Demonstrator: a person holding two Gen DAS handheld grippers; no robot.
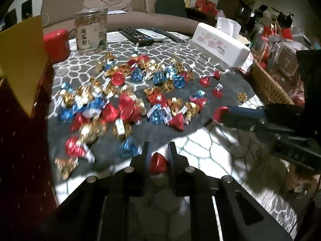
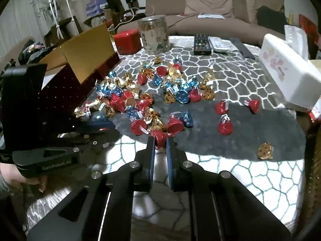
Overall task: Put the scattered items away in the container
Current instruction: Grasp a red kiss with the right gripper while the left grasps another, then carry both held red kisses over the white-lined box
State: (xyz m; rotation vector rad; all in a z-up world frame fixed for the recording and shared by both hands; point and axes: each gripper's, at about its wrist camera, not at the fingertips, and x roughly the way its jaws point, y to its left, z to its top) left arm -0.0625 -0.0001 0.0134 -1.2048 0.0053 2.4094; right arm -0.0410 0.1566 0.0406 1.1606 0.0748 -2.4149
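Several foil-wrapped candies (image 1: 120,92) in red, blue and gold lie scattered on the patterned tablecloth (image 1: 200,150). My left gripper (image 1: 158,150) is shut on a red candy (image 1: 158,163) near the table's front edge. A dark red box (image 1: 22,130) with a gold inner flap (image 1: 24,60) stands open just to its left. In the right wrist view my right gripper (image 2: 160,143) is shut on another red candy (image 2: 160,137) at the near edge of the candy pile (image 2: 144,100). The box (image 2: 66,92) stands at the left there, with the left gripper's body (image 2: 46,154) in front of it.
At the back stand a clear jar (image 1: 91,32), a red tin (image 1: 57,44), remotes (image 1: 138,36) and a white tissue box (image 1: 220,42). A wicker basket (image 1: 268,86) borders the table on the right. A beige sofa (image 1: 120,2) lies behind. A lone gold candy (image 2: 265,150) sits apart.
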